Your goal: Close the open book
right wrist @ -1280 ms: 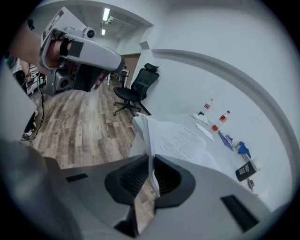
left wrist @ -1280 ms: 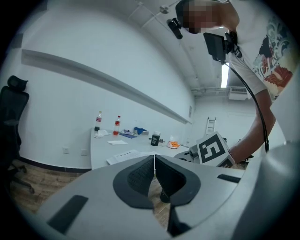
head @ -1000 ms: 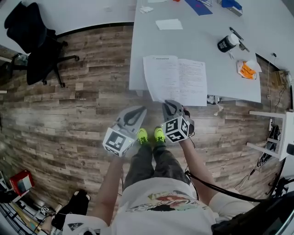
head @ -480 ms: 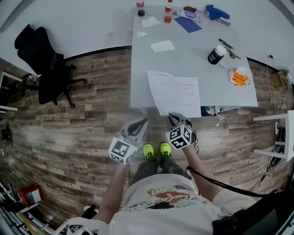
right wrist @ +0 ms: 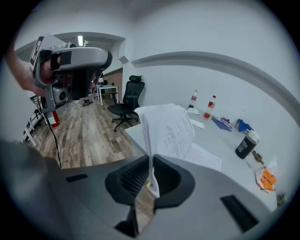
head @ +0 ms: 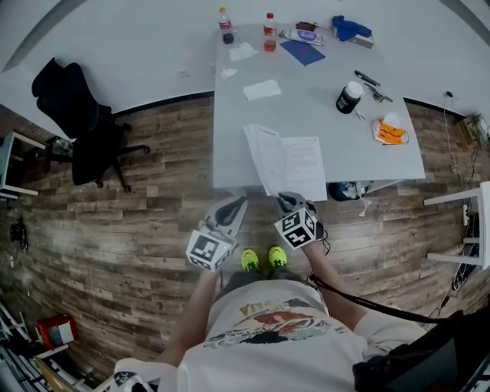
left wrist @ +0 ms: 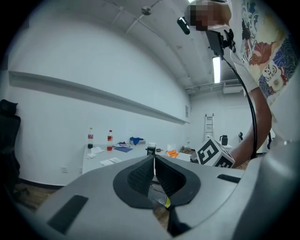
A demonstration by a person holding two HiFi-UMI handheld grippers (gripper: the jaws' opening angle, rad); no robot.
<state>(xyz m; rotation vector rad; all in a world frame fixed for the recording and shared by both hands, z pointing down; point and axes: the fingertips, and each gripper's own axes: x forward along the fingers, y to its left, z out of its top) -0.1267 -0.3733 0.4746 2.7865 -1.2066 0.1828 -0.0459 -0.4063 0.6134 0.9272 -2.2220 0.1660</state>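
Observation:
The open book (head: 302,162) lies at the near edge of the white table (head: 321,115). Its left-hand pages (head: 259,155) stand lifted off the table, while the right page (right wrist: 206,158) lies flat. My right gripper (head: 285,202) is shut on the near edge of those lifted pages (right wrist: 169,130), which rise straight out of the jaws in the right gripper view. To the left of it, off the table and over the floor, my left gripper (head: 233,207) is shut with nothing in it; its pads (left wrist: 143,174) meet.
On the table stand a black jar (head: 347,97), two bottles (head: 223,20), a blue folder (head: 302,51), loose papers (head: 262,90) and an orange item (head: 389,132). A black office chair (head: 84,130) stands on the wooden floor at the left.
The book's left pages, flat a second ago, now stand raised in the right gripper. Both grippers have risen a little, and the head view now takes in more of the table.

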